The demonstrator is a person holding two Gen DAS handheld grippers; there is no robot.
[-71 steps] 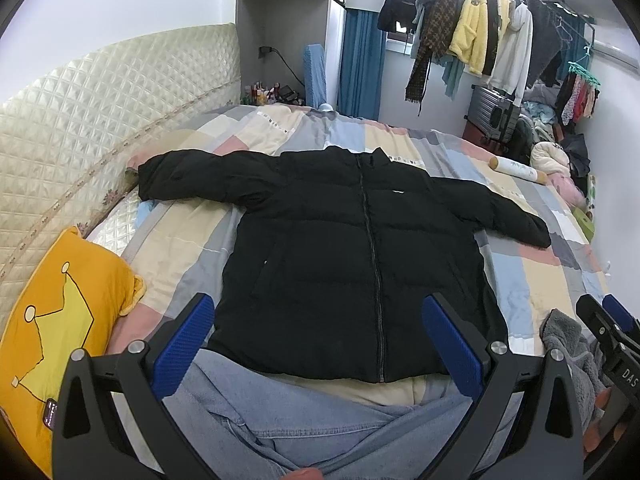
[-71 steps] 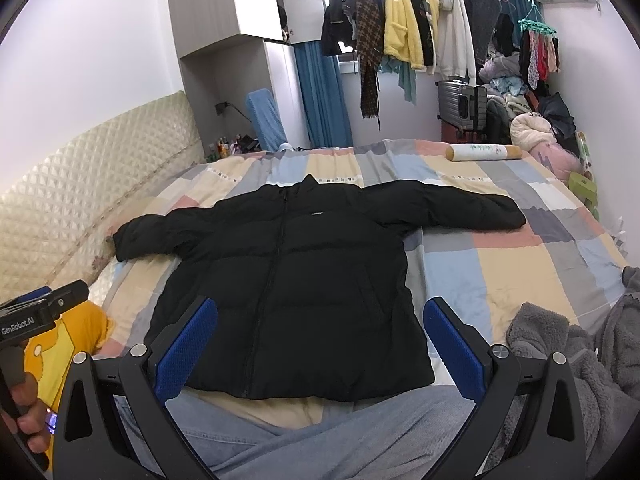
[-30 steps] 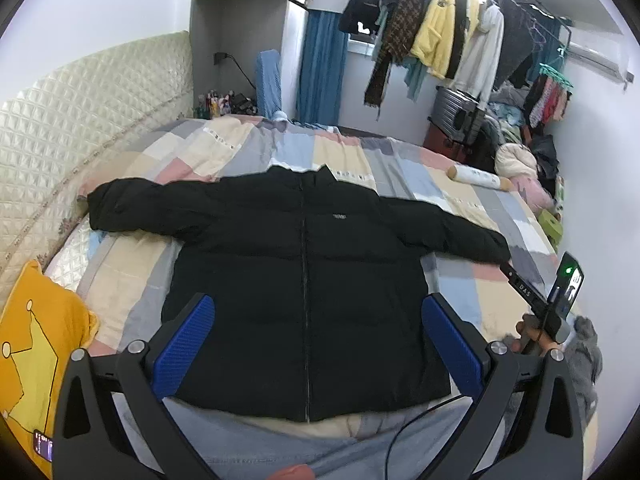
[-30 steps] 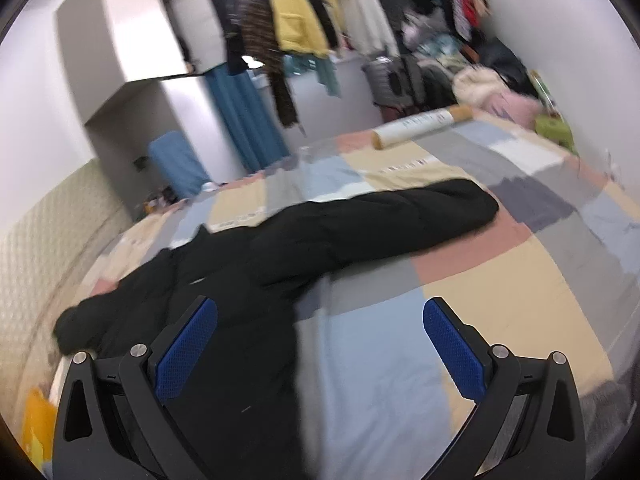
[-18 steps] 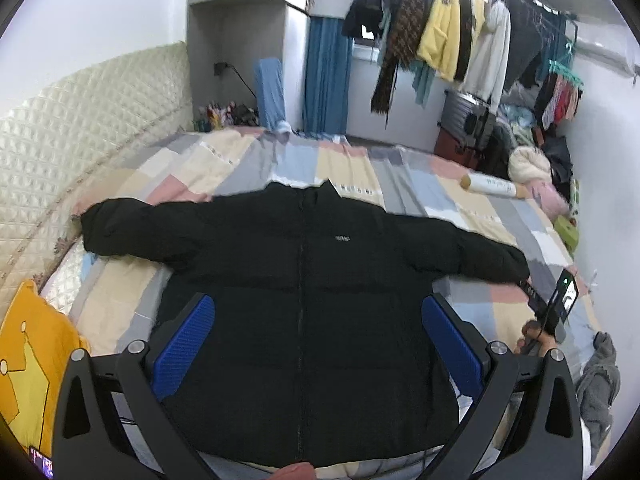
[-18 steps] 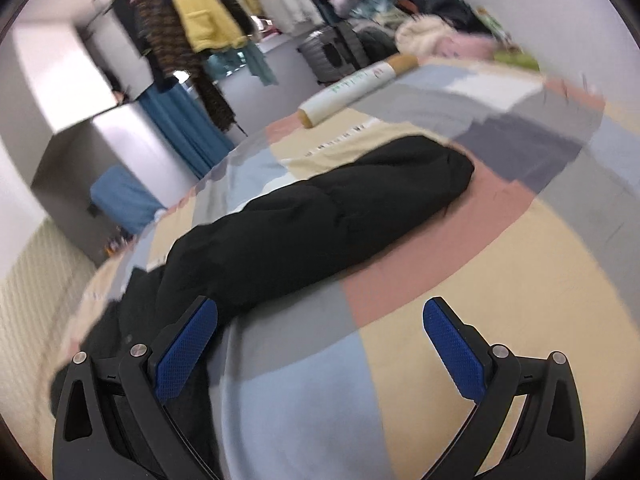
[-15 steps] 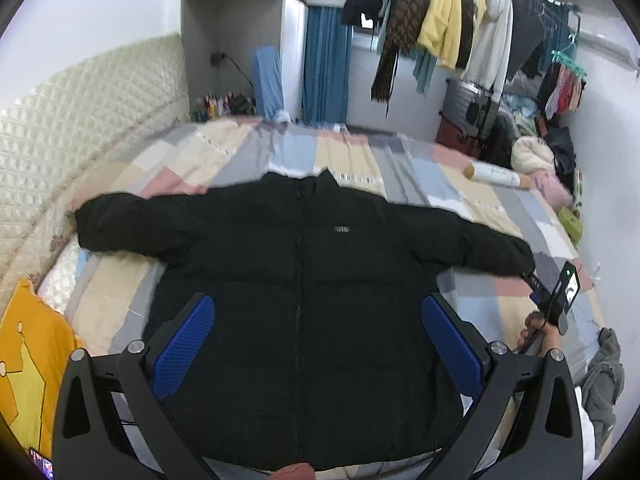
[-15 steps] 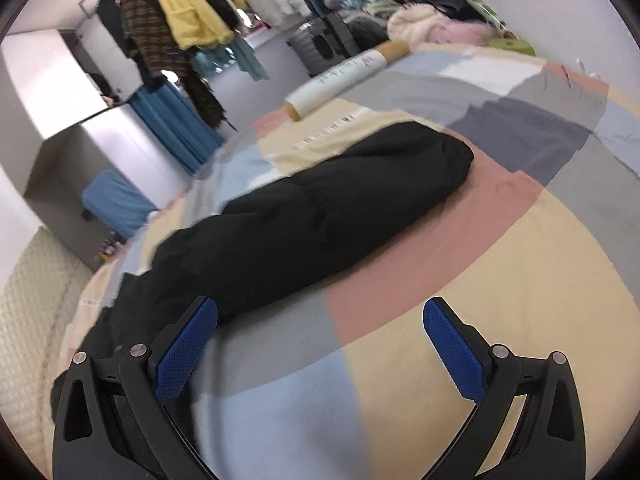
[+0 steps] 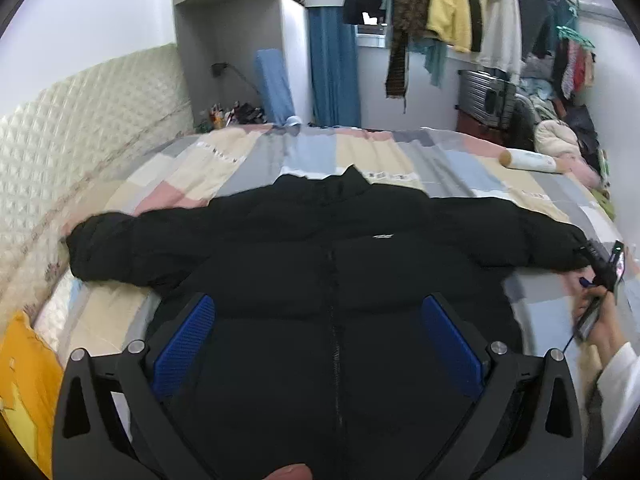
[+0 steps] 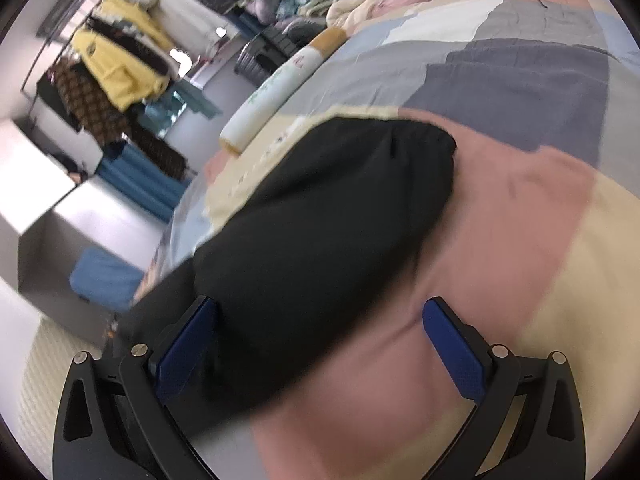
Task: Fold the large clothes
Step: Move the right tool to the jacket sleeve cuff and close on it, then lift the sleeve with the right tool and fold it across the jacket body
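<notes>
A black puffer jacket [image 9: 320,264] lies spread flat, front up, on a patchwork bed [image 9: 360,152], both sleeves stretched out sideways. My left gripper [image 9: 320,340] is open and empty, hovering above the jacket's lower front near the zipper. My right gripper [image 10: 320,340] is open, low over the bed, with the jacket's right sleeve [image 10: 320,220] between its fingers; the cuff end [image 10: 420,148] lies just ahead. From the left wrist view the right gripper [image 9: 600,268] shows at that sleeve's cuff, held by a hand.
A padded headboard [image 9: 80,128] runs along the left. A yellow pillow [image 9: 24,380] lies at the near left. A white roll [image 9: 528,160] lies at the bed's far right. Clothes hang on a rack [image 9: 460,12] behind.
My right gripper has moved in close to the right sleeve's cuff, which now fills its view between the fingers. My left gripper has moved forward over the jacket.
</notes>
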